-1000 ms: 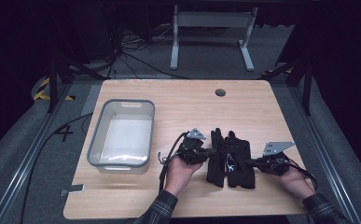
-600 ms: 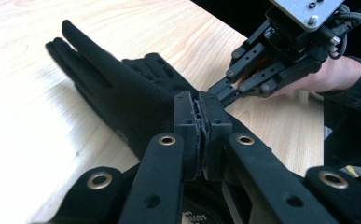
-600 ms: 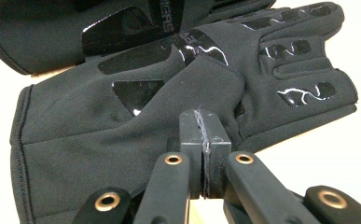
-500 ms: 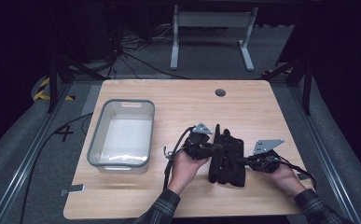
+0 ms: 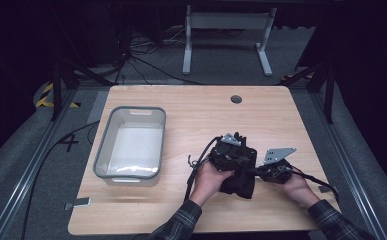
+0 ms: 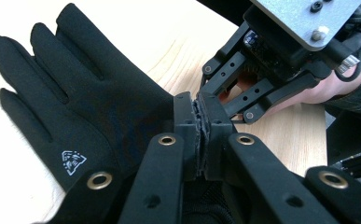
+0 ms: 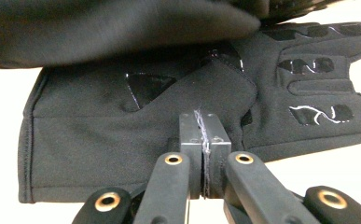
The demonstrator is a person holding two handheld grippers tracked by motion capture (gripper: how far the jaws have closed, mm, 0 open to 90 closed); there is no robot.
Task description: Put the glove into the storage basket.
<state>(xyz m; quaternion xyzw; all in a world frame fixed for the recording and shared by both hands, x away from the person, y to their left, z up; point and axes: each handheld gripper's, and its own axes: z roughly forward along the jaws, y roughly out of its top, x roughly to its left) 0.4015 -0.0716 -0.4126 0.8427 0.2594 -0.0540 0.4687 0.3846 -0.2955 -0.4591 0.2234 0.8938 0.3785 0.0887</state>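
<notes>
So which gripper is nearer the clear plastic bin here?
Left. The left gripper sits at the black gloves, right of the bin; the right gripper is farther right still, beyond the gloves.

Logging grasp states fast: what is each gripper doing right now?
Left gripper: shut on the black fabric glove.
Right gripper: jaws pressed together at a black fabric glove's edge.

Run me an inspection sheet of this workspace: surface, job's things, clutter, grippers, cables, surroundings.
Surface: wooden table, with a round hole near its far edge.
Job's things: black gloves bunched between the grippers; clear bin at left, looks empty.
Clutter: nothing seen.
Grippers: left gripper and right gripper both shut on glove fabric.
Cables: one trails from each gripper; more on the floor behind.
Surroundings: dark room, grey stand beyond the table.
</notes>
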